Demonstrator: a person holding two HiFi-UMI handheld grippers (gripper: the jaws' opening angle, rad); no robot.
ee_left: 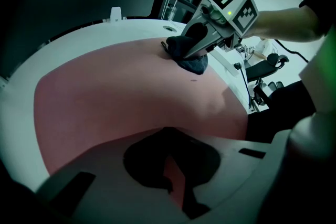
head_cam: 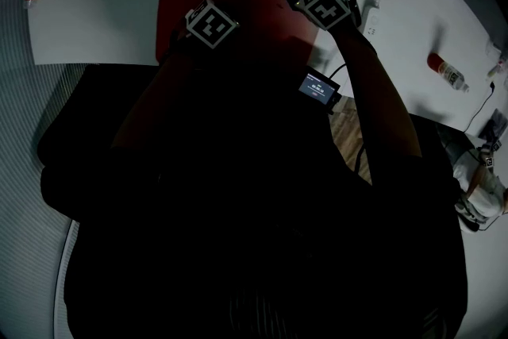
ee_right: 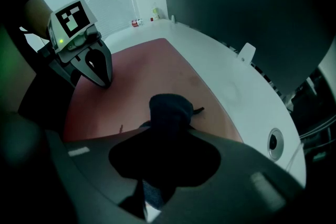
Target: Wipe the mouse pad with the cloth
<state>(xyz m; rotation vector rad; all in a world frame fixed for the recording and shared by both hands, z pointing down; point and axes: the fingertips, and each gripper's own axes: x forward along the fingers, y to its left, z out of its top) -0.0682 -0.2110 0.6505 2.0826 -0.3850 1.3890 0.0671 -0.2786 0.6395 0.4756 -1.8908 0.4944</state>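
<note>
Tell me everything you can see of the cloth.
The cloth is dark, bluish, soft-looking fabric, bunched into a rounded wad. The right gripper is shut on it, and a lump sticks out beyond the jaw tips. Its underside rests on the red mouse pad, close to one edge of the pad. Nothing else touches it.

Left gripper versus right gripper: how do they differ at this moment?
The right gripper is clamped on the dark cloth; the left gripper is shut with nothing between its jaws. On the mouse pad, the right gripper sits toward the right side, the left gripper toward the left. Both point down at the red pad.
</note>
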